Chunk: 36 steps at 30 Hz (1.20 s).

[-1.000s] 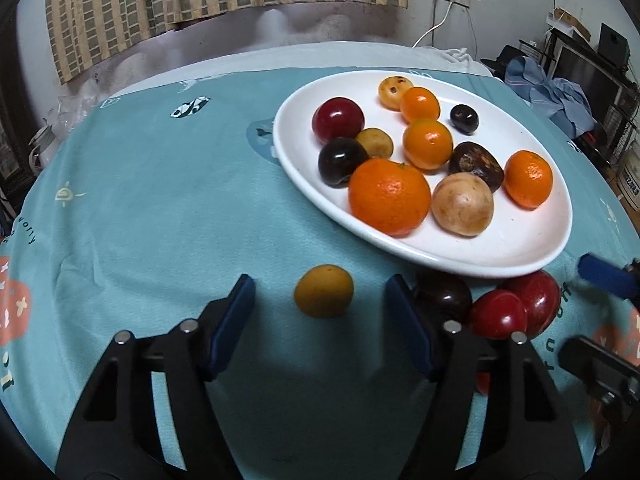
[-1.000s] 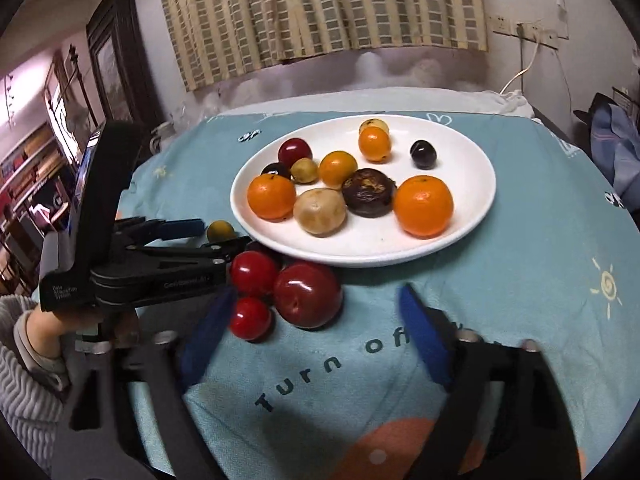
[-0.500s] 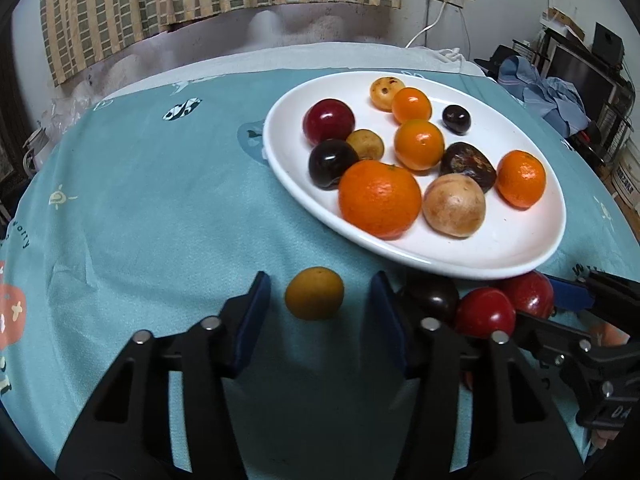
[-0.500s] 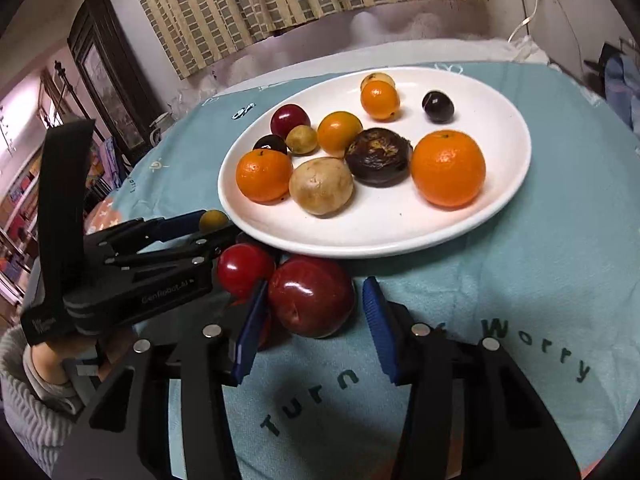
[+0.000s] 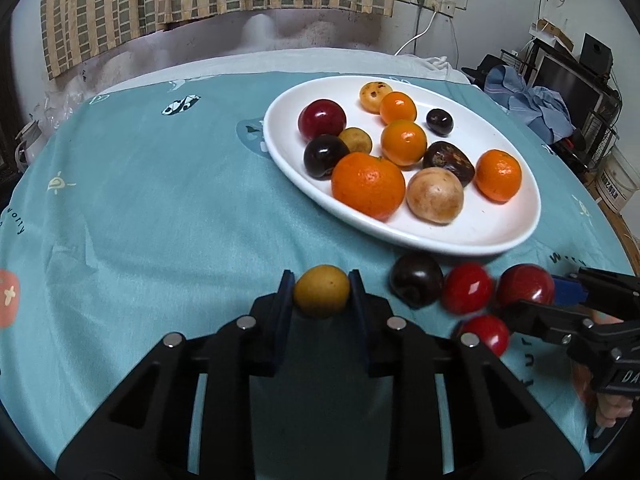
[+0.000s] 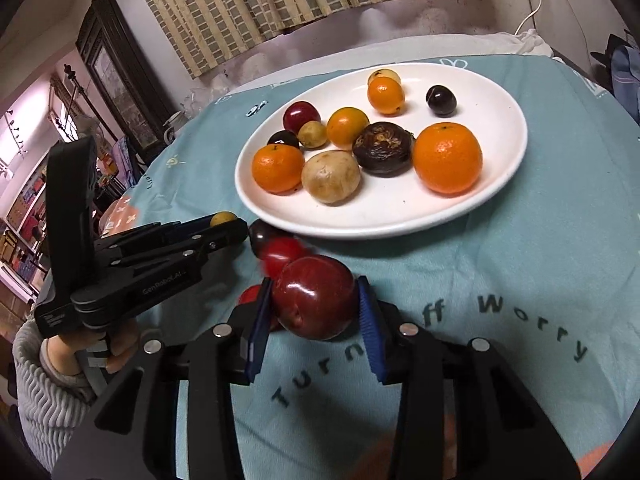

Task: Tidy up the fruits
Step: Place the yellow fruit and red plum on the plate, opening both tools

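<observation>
My left gripper (image 5: 322, 290) is shut on a small yellow fruit (image 5: 321, 290) on the teal tablecloth, in front of the white plate (image 5: 500, 232). My right gripper (image 6: 314, 300) is shut on a large red plum (image 6: 314, 296), near the plate's (image 6: 384, 220) front rim. The plate holds several oranges, plums and brown fruits. A dark plum (image 5: 416, 285) and two small red fruits (image 5: 467, 287) lie loose on the cloth between the grippers. In the right wrist view the left gripper (image 6: 226, 226) shows at the left with the yellow fruit (image 6: 222, 218) at its tips.
The round table has a teal printed cloth (image 5: 152, 184). A striped curtain (image 5: 160, 4) and wall stand behind it. Clothes and equipment (image 5: 536, 104) sit beyond the right edge. A cabinet (image 6: 120, 76) stands at the left in the right wrist view.
Both grippers moved forward and closed: the left on the yellow fruit, the right on the large red plum. The small red fruit beside the plum looks blurred.
</observation>
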Tool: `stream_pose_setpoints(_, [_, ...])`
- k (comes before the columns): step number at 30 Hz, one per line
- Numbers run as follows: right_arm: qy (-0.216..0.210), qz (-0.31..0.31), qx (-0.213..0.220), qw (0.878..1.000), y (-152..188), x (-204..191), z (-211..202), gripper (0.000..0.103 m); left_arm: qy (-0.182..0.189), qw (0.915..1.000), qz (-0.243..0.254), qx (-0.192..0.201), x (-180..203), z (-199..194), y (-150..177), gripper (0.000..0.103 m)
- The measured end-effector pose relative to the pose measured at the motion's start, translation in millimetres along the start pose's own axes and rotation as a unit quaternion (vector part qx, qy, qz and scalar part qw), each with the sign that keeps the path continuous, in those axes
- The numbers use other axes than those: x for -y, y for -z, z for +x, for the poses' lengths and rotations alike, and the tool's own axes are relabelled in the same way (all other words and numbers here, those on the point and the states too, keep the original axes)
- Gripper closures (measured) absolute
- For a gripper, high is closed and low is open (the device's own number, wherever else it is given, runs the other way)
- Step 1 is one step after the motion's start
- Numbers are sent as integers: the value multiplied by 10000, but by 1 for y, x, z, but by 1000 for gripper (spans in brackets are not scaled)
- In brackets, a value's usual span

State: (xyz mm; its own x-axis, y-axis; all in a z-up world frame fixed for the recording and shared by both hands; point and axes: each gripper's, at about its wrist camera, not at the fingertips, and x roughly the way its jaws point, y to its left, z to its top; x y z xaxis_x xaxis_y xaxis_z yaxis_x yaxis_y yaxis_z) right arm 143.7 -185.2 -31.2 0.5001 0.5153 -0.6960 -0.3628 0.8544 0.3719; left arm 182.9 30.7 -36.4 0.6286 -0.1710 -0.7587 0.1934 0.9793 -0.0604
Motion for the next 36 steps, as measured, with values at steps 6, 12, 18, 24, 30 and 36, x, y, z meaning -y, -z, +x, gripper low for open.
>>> stream_pose_setpoints(6, [-85, 194, 483, 9986, -12, 10, -31, 62, 38, 9996, -63, 290, 0, -25, 2, 76])
stream_pose_setpoints(12, [-24, 320, 1026, 9942, -30, 18, -60, 62, 68, 9977, 104, 660, 19, -48, -17, 76])
stream_pose_setpoints(18, [157, 394, 1165, 9923, -71, 30, -51, 62, 56, 9972, 164, 728, 39, -34, -57, 76])
stream_pose_setpoints(24, [225, 704, 1055, 9917, -95, 52, -15, 60, 159, 9976, 222, 639, 61, 5, -76, 74])
stream_pose_setpoints(30, [145, 1102, 1240, 9860, -94, 69, -18, 32, 36, 9980, 270, 579, 59, 15, -70, 49])
stream_pose_setpoints(36, [-203, 498, 1874, 9808, -88, 25, -83, 32, 21, 9962, -146, 863, 33, -24, -57, 39])
